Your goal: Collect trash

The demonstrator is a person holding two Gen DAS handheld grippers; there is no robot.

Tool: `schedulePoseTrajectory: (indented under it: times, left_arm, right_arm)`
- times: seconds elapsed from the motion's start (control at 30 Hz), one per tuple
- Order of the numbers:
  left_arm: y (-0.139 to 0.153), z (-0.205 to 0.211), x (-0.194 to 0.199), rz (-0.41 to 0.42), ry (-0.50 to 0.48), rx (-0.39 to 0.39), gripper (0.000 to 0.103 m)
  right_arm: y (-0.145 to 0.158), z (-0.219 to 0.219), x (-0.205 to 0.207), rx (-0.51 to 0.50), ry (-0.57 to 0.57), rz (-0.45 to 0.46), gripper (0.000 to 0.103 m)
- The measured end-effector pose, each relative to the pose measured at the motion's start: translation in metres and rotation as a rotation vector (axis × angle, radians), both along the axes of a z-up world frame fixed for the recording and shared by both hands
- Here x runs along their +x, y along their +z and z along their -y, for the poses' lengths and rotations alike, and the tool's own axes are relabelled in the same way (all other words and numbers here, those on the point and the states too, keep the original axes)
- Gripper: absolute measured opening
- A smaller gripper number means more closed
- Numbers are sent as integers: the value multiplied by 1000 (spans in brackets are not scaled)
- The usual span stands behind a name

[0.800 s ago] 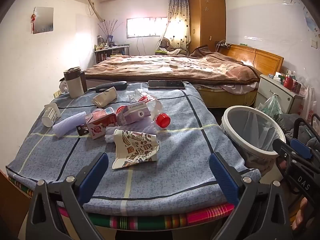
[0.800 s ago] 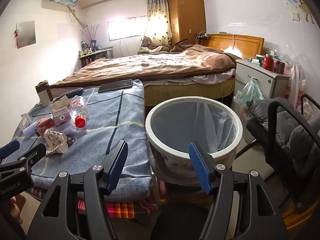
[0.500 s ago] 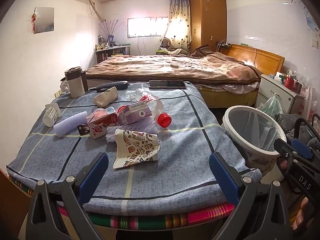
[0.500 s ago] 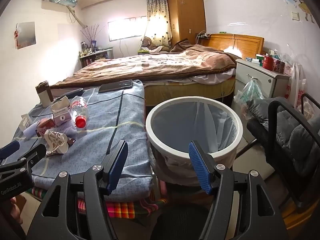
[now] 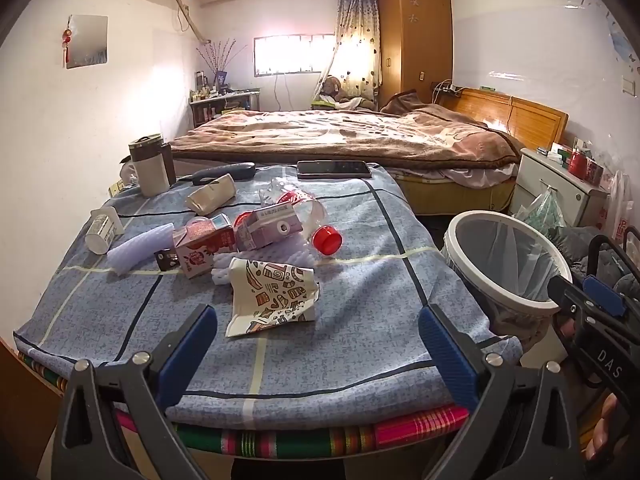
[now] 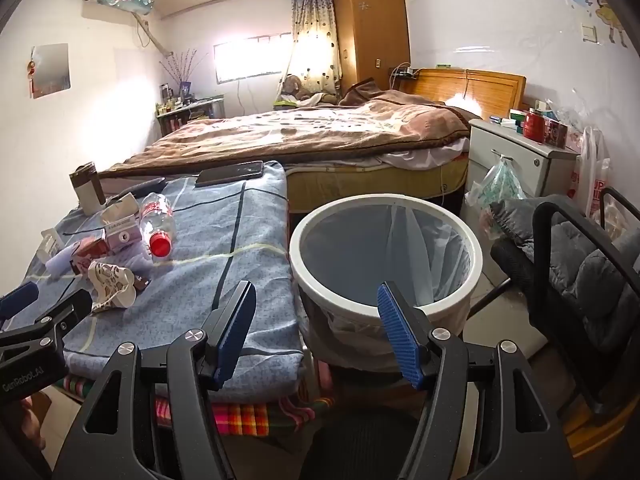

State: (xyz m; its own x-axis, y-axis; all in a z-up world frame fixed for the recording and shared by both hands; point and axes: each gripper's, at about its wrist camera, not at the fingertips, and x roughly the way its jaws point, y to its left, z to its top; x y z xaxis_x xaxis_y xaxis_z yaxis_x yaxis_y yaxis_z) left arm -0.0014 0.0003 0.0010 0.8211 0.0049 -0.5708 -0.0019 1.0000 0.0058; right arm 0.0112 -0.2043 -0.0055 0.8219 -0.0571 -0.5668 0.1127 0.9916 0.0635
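Black gripper arms with silver screws carry ribbed blue fingers (image 5: 448, 354).

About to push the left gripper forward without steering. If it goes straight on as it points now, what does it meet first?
Most likely the crumpled patterned paper wrapper on the blue tablecloth. It lies just ahead between the open jaws of the left gripper, though depth is uncertain.

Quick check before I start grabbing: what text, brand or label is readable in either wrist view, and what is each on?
"DAS": right gripper body, left wrist view; the rest is cut off.
"GenRobot.AI": left gripper body, right wrist view.
Pink carton, purple carton, bottle label: print too small to read.
Patterned wrapper: drawings only, no words legible.
Red bag by the nightstand: red lettering, partly hidden, unreadable.
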Motion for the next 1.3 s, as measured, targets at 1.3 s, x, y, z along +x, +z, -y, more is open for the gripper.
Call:
schedulePoseTrajectory:
  times: [1.3]
  left_arm:
    - [1, -3, 0, -1, 6, -2, 102]
  right_arm:
    - [5, 0, -8, -5, -2, 4, 65]
